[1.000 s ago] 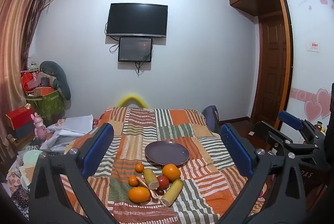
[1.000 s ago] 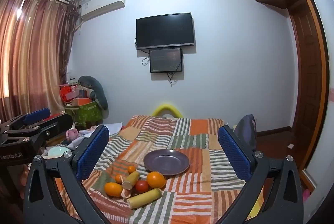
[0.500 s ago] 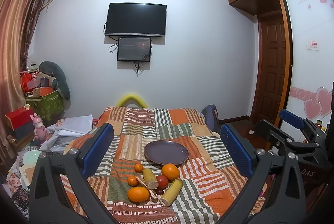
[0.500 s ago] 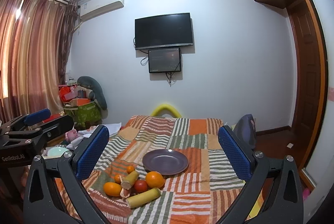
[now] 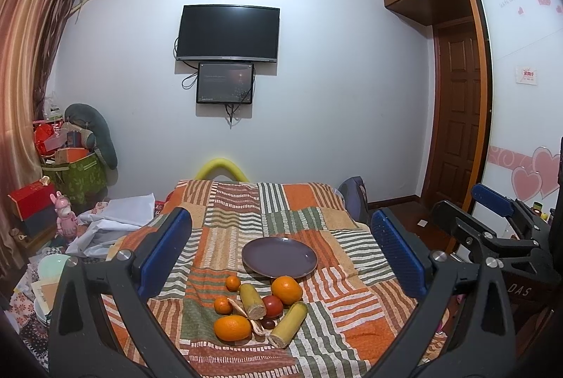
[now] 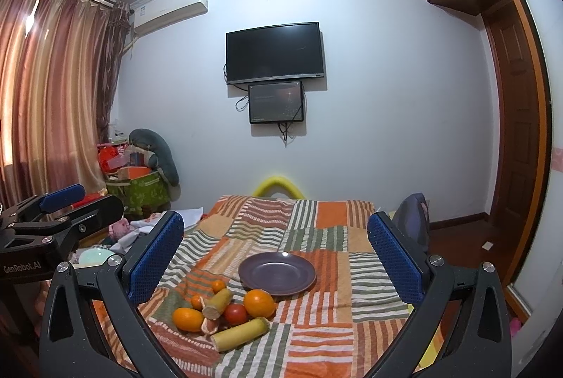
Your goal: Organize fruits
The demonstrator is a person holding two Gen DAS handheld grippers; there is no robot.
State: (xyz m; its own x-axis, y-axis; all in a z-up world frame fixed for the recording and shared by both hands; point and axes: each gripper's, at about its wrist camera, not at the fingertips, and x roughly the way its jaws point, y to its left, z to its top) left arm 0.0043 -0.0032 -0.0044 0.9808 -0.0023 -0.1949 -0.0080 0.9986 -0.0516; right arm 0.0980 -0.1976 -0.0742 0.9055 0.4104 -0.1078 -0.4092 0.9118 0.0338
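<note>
An empty purple plate (image 5: pixel 279 256) (image 6: pixel 277 273) lies on a striped patchwork cloth (image 5: pixel 309 219). In front of it lies a cluster of fruit: a big orange (image 5: pixel 286 289) (image 6: pixel 259 303), another orange (image 5: pixel 232 328) (image 6: pixel 187 319), small tangerines (image 5: pixel 233 283), a red tomato (image 5: pixel 272 305) (image 6: pixel 235 313) and two yellow-green cane pieces (image 5: pixel 288 324) (image 6: pixel 240 333). My left gripper (image 5: pixel 281 258) is open and empty, well back from the fruit. My right gripper (image 6: pixel 276 267) is open and empty too. Each gripper shows at the edge of the other's view.
The cloth covers a bed-like surface (image 6: pixel 352 272). Boxes, a green bin (image 5: pixel 79 179) and a plush toy are piled at the left wall. White sheets (image 5: pixel 116 219) and bowls (image 5: pixel 52 267) lie left of the bed. A wooden door (image 5: pixel 457 131) stands at the right.
Both views drifted very slightly; the fruit and plate sit marginally higher in frame. Both grippers stay open and nothing on the cloth has moved.
</note>
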